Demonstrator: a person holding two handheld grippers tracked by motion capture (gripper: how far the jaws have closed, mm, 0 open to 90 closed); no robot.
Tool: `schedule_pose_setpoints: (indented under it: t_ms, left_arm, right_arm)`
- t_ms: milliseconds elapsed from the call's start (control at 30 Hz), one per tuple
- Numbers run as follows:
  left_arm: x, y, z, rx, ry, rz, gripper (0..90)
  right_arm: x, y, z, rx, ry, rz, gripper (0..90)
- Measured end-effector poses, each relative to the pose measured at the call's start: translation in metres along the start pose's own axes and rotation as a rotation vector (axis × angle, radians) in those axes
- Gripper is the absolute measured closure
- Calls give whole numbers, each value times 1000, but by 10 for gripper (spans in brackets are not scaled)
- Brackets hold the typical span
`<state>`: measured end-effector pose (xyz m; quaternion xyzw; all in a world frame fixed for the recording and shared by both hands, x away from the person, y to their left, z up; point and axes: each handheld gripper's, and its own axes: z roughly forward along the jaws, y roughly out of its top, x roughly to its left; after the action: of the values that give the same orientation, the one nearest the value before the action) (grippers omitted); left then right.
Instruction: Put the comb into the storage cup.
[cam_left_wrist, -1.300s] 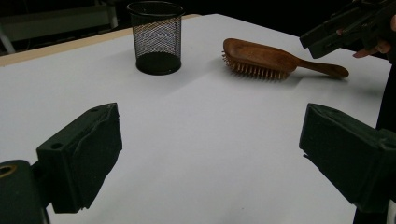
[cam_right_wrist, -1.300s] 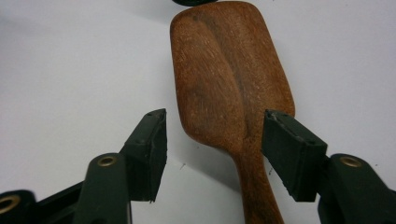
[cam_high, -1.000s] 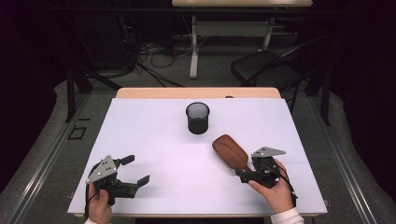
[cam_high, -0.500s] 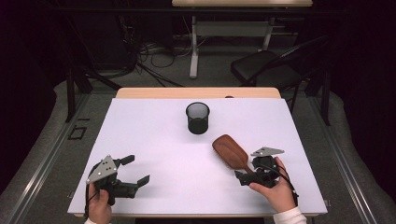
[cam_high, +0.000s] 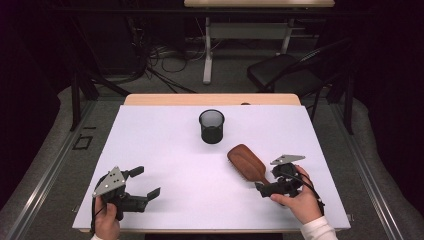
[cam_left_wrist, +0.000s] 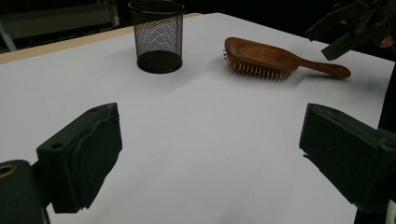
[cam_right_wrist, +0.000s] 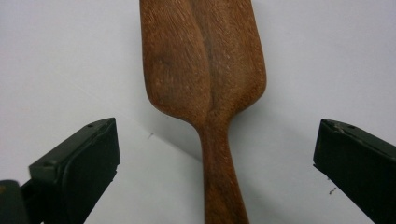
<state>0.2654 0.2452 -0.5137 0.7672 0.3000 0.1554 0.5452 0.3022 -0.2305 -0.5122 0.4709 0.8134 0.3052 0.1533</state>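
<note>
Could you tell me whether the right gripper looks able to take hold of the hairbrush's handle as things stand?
Probably yes. The right gripper hangs over the handle of the hairbrush, its jaws wide apart with the handle between them and untouched. The brush lies alone on the white table; the mesh cup stands well clear.

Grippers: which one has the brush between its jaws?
The right gripper. Its open jaws sit either side of the brush handle without pressing it. The left gripper is open over bare table, far from the brush.
</note>
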Motion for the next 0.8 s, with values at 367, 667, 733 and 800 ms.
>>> schedule_pose_setpoints:
  t_ms: [367, 667, 733, 800]
  left_arm:
    - [0, 0, 0, -1, 5, 2, 59]
    - [-1, 0, 0, 2, 12, 3, 59]
    - [-1, 0, 0, 2, 12, 4, 59]
    - [-1, 0, 0, 2, 12, 2, 59]
  right_arm:
    - [-3, 5, 5, 73, 10, -12, 49]
    - [-2, 7, 11, 130, 9, -54, 69]
    - [-1, 7, 13, 153, 8, -66, 82]
    - [-2, 8, 15, 171, 12, -80, 114]
